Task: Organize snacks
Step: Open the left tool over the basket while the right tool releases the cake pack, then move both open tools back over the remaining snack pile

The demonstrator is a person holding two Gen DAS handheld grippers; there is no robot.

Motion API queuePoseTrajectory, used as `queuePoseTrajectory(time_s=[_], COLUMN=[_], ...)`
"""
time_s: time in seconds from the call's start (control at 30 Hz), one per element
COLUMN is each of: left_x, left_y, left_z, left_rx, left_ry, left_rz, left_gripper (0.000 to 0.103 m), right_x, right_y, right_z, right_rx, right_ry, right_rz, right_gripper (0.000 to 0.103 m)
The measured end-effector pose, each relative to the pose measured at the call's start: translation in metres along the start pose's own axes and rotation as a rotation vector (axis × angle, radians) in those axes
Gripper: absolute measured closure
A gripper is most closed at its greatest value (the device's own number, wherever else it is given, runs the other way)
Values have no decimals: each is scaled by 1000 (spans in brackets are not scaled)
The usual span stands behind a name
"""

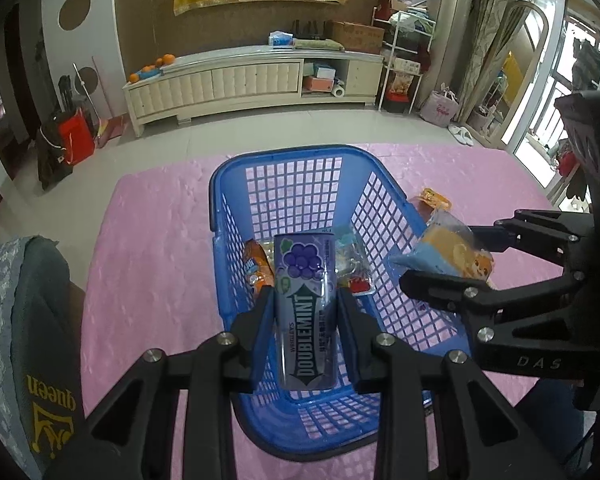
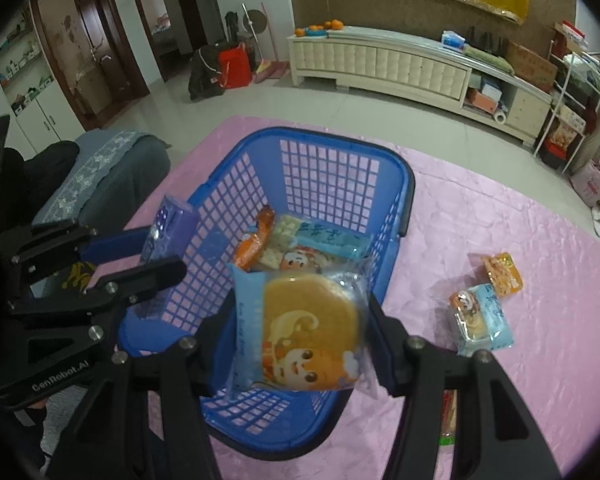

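While both tools hover over a bench draped in a pink cloth (image 1: 148, 240), the left claw (image 1: 304, 300) is clamped on a purple Doublemint gum pack (image 1: 306, 312), held lengthwise above the near end of a blue basket (image 1: 260, 168). Just to its right, the right claw (image 2: 300, 320) is clamped on a wrapped round cake (image 2: 300, 332) with a cartoon face, held over the basket's near right rim. Down in the basket lie an orange packet (image 2: 254, 242), a cracker pack (image 2: 284, 240) and a light blue packet (image 2: 332, 242). Farther right on the cloth, outside the basket, rest a second wrapped cake (image 2: 482, 318) and, just beyond it, an orange jelly cup (image 2: 502, 274). Across the tiled floor stands a long cream cabinet (image 1: 236, 80).
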State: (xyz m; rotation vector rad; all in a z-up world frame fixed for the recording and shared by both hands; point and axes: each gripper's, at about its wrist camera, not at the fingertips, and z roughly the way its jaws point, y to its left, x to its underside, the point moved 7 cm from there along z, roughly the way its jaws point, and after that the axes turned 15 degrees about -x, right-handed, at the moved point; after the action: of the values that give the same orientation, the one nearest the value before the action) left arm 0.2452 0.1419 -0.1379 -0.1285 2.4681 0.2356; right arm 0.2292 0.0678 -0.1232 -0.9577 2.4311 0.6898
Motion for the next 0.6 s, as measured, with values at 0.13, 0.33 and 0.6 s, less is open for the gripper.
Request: queuePoseTrajectory(time_s=[0.13, 0.33, 0.6], left_x=[-3, -3, -1], left_y=[-1, 4, 7], left_z=[2, 4, -5], left_rx=[10, 22, 24], left_ry=[-8, 3, 11], left_rz=[6, -10, -45], left_gripper=[74, 56, 47], right_x=[-2, -5, -2], right_y=[-1, -7, -12], right_z=[1, 1, -19], right_rx=[19, 66, 122], right_ry=[6, -1, -33], right_rz=[-6, 23, 14], right_gripper=[41, 20, 11])
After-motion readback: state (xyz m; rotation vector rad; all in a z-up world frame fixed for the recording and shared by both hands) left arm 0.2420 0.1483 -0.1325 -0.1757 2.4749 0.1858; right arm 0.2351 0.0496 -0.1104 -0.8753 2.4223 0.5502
